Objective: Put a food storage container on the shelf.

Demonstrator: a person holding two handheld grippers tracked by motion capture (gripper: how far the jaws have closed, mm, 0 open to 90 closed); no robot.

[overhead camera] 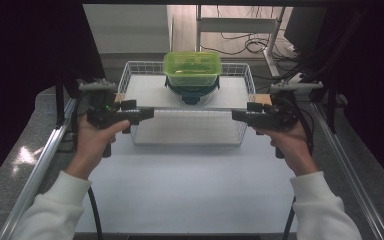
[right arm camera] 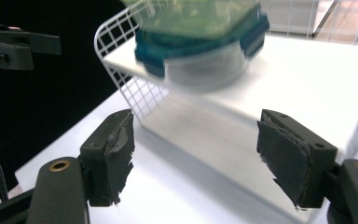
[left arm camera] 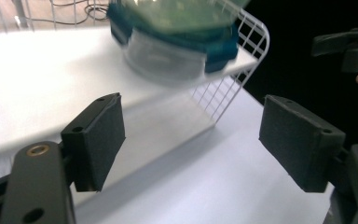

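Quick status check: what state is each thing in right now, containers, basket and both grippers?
green container: upright, stacked on the blue-lidded container
blue-lidded container: lid on, resting on the white board in the basket
wire basket: upright on the table, holding the stack
left gripper: open, nothing between its jaws
right gripper: open, nothing between its jaws
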